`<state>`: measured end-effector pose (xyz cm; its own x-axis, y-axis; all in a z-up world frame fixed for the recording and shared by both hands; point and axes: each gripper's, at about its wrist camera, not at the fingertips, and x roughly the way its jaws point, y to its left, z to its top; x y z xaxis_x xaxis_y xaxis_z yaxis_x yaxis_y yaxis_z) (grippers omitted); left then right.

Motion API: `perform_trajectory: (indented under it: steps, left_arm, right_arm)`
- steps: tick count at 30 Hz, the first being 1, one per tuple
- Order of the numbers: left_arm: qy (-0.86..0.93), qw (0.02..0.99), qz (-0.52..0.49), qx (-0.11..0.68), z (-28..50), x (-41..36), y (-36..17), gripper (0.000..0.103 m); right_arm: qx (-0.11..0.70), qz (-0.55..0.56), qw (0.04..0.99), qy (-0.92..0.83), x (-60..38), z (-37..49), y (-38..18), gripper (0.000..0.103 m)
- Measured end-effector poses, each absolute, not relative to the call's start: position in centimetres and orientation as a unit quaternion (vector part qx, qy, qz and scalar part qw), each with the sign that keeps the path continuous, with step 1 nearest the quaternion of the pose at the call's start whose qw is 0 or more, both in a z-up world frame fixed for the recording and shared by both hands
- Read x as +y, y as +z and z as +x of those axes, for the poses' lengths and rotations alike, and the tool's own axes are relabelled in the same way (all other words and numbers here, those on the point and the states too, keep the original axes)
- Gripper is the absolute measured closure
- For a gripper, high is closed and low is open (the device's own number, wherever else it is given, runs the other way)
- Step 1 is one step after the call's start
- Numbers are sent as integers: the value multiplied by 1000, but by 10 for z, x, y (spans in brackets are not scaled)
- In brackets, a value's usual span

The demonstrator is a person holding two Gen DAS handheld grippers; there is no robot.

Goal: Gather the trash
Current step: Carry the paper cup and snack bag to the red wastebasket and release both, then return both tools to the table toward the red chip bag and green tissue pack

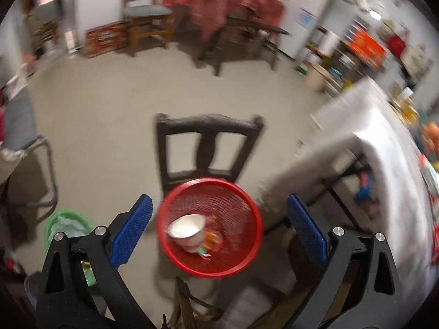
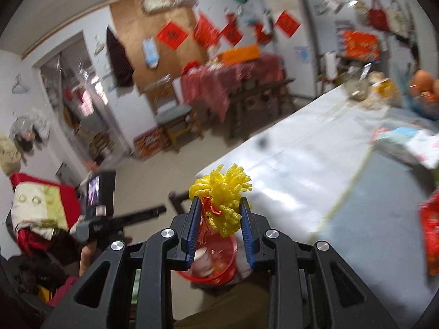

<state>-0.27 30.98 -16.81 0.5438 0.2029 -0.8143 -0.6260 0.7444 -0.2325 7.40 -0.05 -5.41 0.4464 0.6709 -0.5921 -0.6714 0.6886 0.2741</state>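
Observation:
A red mesh trash basket (image 1: 175,249) stands on the floor in front of a dark wooden chair (image 1: 208,148). In it lie a white paper bowl (image 1: 188,231) and some wrappers. My left gripper (image 1: 219,219) is open and empty, its blue pads on either side of the basket from above. My right gripper (image 2: 219,211) is shut on a yellow foam fruit net (image 2: 223,192) with a bit of red wrapper (image 2: 211,207), held above the same red basket (image 2: 227,268) beside the table edge.
A table with a white cloth (image 1: 384,142) stands at the right, with fruit and packets on it (image 2: 422,93). A green bin (image 1: 67,226) stands at the left. A far table with a red cloth (image 1: 219,2) and chairs stand at the back.

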Motion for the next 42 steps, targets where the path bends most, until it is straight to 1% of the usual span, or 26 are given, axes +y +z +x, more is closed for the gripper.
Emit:
perform_trajectory:
  steps: [4, 8, 11, 12, 15, 16, 18, 24, 29, 31, 36, 41, 42]
  left_arm:
    - [335, 824, -221, 400, -8, 321, -167, 7]
    - [354, 812, -242, 397, -16, 340, -171, 7]
    - [369, 799, -264, 394, -23, 354, -175, 7]
    - [371, 797, -271, 393, -26, 358, -175, 7]
    - [369, 792, -290, 390, -31, 363, -176, 7]
    - [368, 793, -290, 391, -32, 362, -175, 7]
    - [367, 794, -283, 392, -31, 359, -174, 7]
    - [369, 804, -258, 389, -26, 349, -168, 7]
    - [374, 808, -254, 377, -29, 346, -164, 7]
    - [373, 810, -253, 374, -29, 344, -162, 7]
    - [360, 820, -246, 370, -26, 334, -157, 7]
    - [327, 840, -227, 368, -20, 309, -144, 7]
    - [312, 847, -222, 368, -18, 300, -139, 7]
  right_arm:
    - [388, -27, 816, 429, 53, 79, -81, 73]
    - [418, -49, 787, 451, 101, 86, -107, 72]
    - [432, -61, 775, 457, 128, 89, -122, 65]
    - [436, -60, 773, 457, 135, 91, -124, 57]
    - [428, -49, 778, 458, 138, 93, -120, 52]
    - [424, -47, 780, 458, 136, 94, -119, 50]
    - [417, -42, 787, 453, 131, 94, -112, 48]
    - [410, -24, 795, 447, 107, 94, -105, 48]
    - [383, -23, 814, 436, 82, 82, -88, 46]
    - [368, -17, 827, 425, 66, 78, -77, 42]
    - [330, -1, 862, 385, 16, 72, -56, 37]
    - [292, 25, 898, 328, -47, 64, -36, 27]
    - [284, 32, 906, 313, -62, 62, -33, 23]
